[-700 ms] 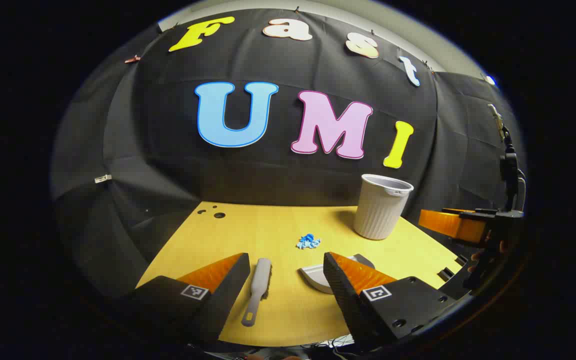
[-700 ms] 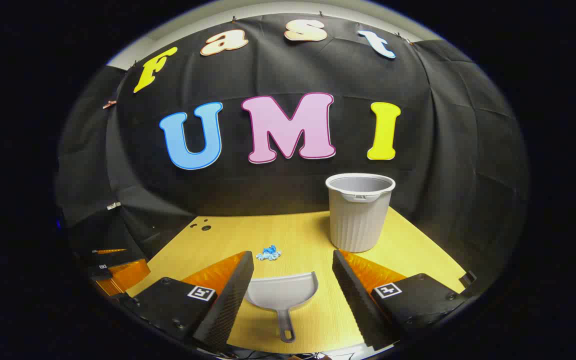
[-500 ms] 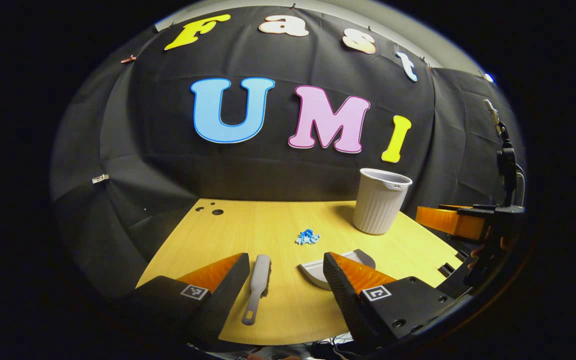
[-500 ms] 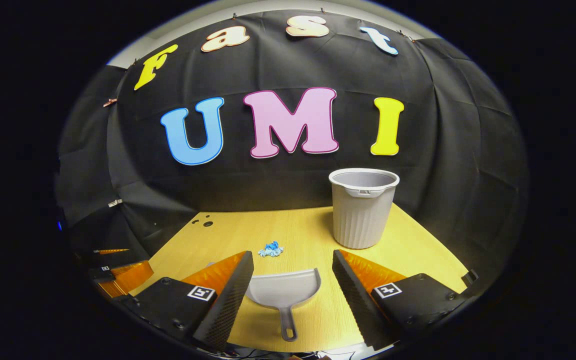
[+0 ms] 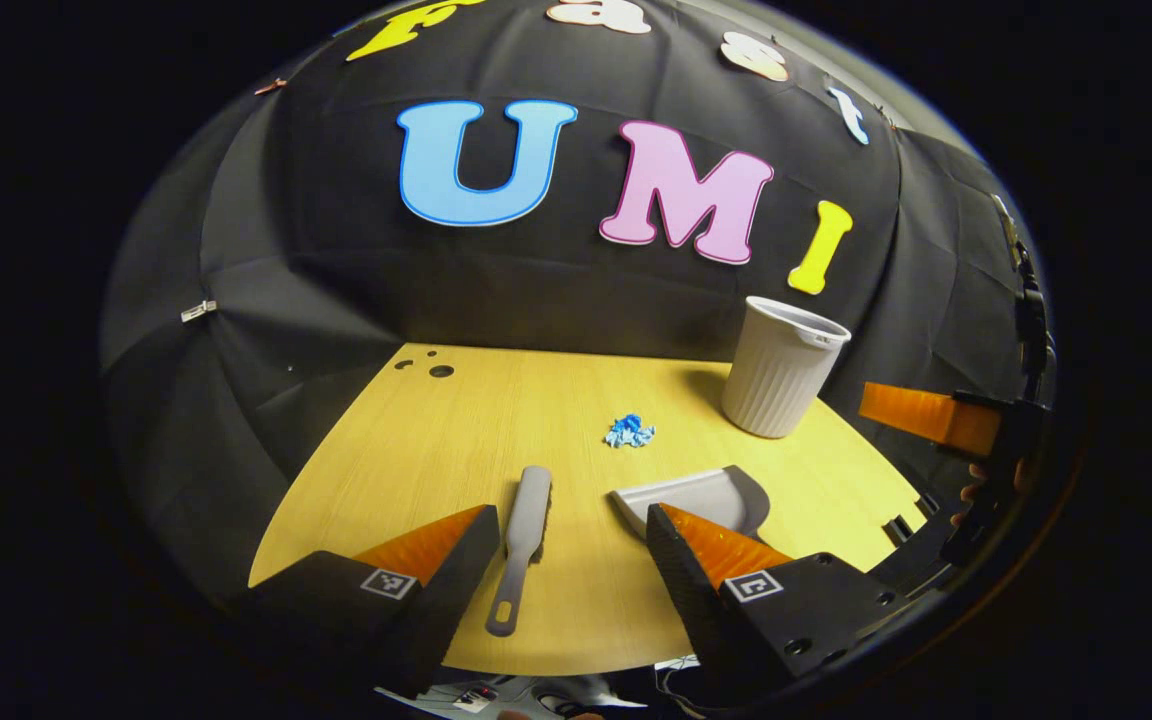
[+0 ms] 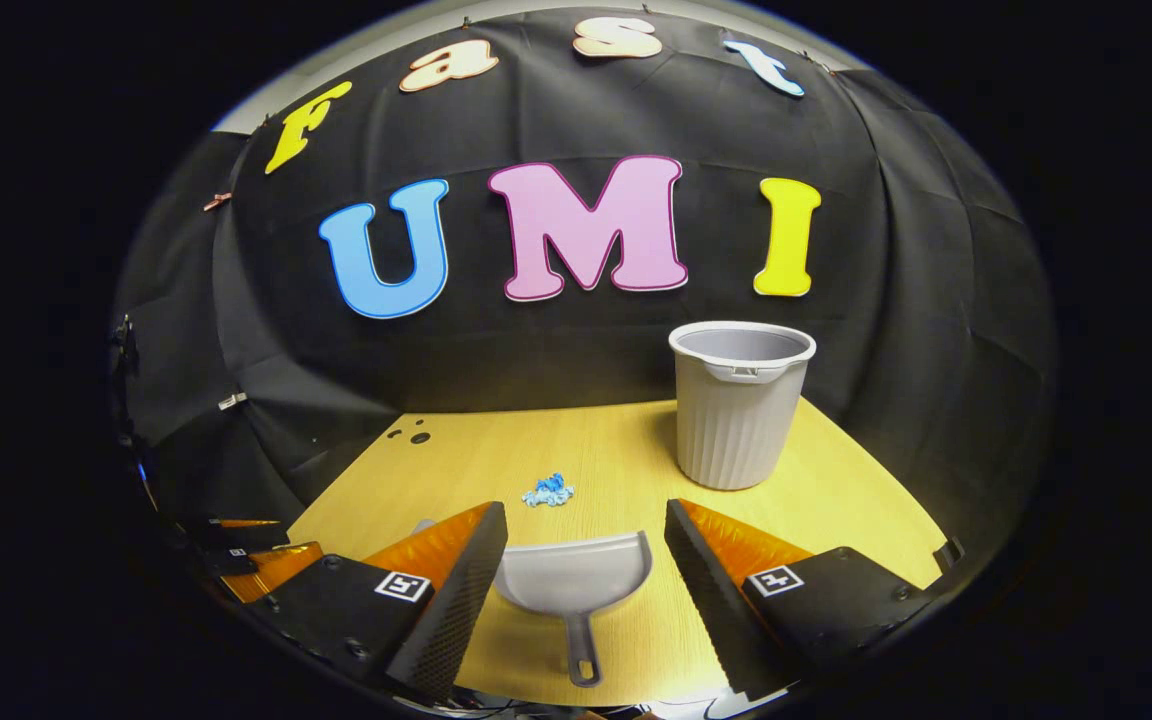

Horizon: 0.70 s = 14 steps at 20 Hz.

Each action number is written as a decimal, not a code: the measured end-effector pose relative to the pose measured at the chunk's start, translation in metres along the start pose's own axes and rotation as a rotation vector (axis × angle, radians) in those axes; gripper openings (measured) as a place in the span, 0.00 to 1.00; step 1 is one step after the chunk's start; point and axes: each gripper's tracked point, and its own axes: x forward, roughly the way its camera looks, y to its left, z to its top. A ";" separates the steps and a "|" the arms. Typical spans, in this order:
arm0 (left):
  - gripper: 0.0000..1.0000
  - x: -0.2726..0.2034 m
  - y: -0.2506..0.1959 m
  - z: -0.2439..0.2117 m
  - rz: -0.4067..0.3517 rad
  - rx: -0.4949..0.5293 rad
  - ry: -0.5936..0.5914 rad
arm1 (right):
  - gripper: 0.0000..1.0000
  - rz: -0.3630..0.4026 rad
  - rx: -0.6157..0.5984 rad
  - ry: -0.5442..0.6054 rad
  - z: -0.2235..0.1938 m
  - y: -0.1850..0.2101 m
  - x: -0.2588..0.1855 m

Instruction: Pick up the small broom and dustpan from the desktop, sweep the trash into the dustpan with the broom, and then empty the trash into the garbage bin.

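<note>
A pale yellow wood grain is shown by the desktop [image 6: 496, 470]. The broom [image 5: 524, 535], the dustpan [image 6: 572, 574] and the vertically ribbed garbage bin [image 6: 737, 420] are coloured grey; the trash [image 6: 548, 491] is blue.

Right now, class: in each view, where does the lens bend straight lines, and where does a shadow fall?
Left gripper view: the desktop edges bow outward and the garbage bin leans; its shadow falls leftward. Right gripper view: the bin stands upright, the desktop darkens beside it, sharp focus throughout.

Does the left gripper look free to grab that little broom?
Probably yes: the left gripper is open, the broom lies flat between its fingers, handle nearest, nothing in between.
</note>
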 end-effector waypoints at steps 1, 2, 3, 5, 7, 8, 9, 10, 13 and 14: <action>0.96 0.004 0.003 -0.002 0.002 0.006 0.013 | 0.99 0.001 -0.002 0.004 -0.002 0.000 0.002; 0.96 0.010 0.005 -0.003 0.001 0.013 0.017 | 0.99 0.000 -0.006 0.014 -0.004 -0.002 0.004; 0.96 0.014 0.007 -0.002 -0.001 0.024 0.023 | 0.99 0.001 -0.006 0.026 -0.008 -0.003 0.005; 0.96 0.027 0.012 -0.009 0.000 0.043 0.058 | 0.99 0.004 0.002 0.051 -0.013 -0.005 0.010; 0.96 0.041 0.017 -0.023 -0.001 0.043 0.130 | 0.99 0.016 0.018 0.069 -0.016 -0.004 0.017; 0.96 0.051 0.020 -0.033 -0.001 0.028 0.178 | 0.99 0.029 0.029 0.079 -0.018 -0.001 0.020; 0.96 0.059 0.023 -0.042 0.002 0.010 0.232 | 0.98 0.042 0.038 0.092 -0.022 0.002 0.023; 0.96 0.067 0.027 -0.054 0.006 -0.001 0.289 | 0.98 0.047 0.039 0.101 -0.024 0.002 0.027; 0.95 0.083 0.037 -0.083 0.001 0.025 0.430 | 0.99 0.056 0.026 0.128 -0.033 0.004 0.032; 0.95 0.090 0.040 -0.094 0.002 0.045 0.476 | 0.99 0.060 0.024 0.140 -0.036 0.005 0.033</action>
